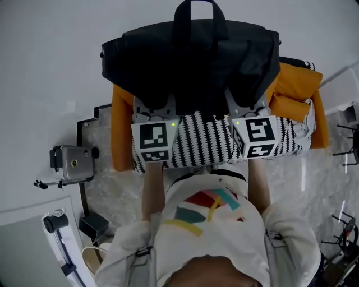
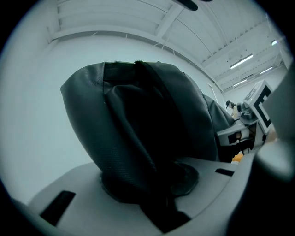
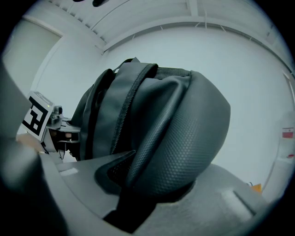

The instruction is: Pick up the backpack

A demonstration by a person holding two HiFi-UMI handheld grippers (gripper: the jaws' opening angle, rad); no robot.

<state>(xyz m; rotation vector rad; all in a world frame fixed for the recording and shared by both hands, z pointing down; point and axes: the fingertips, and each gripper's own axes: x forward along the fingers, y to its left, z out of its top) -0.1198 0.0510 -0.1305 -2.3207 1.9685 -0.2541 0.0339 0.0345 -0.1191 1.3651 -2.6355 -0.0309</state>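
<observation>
Backpack: the black backpack [image 1: 190,61] fills the upper middle of the head view, its top handle [image 1: 199,14] towards the top edge. It is held by both claws.
Left claw: the left claw [image 1: 155,109] sits at the backpack's lower left in the head view, with its marker cube just below. In the left gripper view its jaws are pinched on a dark fold of the backpack's fabric [image 2: 138,133], which bulges up from between them.
Right claw: the right claw [image 1: 247,106] sits at the backpack's lower right in the head view. In the right gripper view its jaws are clamped on a mesh-textured padded part of the backpack [image 3: 175,133].
Background in gripper views: the backpack stands out against a white wall and ceiling. Each view also shows the other claw's marker cube at its edge.
Seat: an orange seat [image 1: 119,129] shows under and beside the backpack, at centre left and centre right of the head view.
Striped fabric: black-and-white striped cloth [image 1: 207,143] lies across the seat between the two marker cubes.
Floor: a pale marbled floor [image 1: 112,196] shows at lower left.
Camera: a small camera on a stand [image 1: 73,162] is at the left, beside the seat.
Person: a light shirt with coloured shapes [image 1: 210,224] fills the bottom centre.
</observation>
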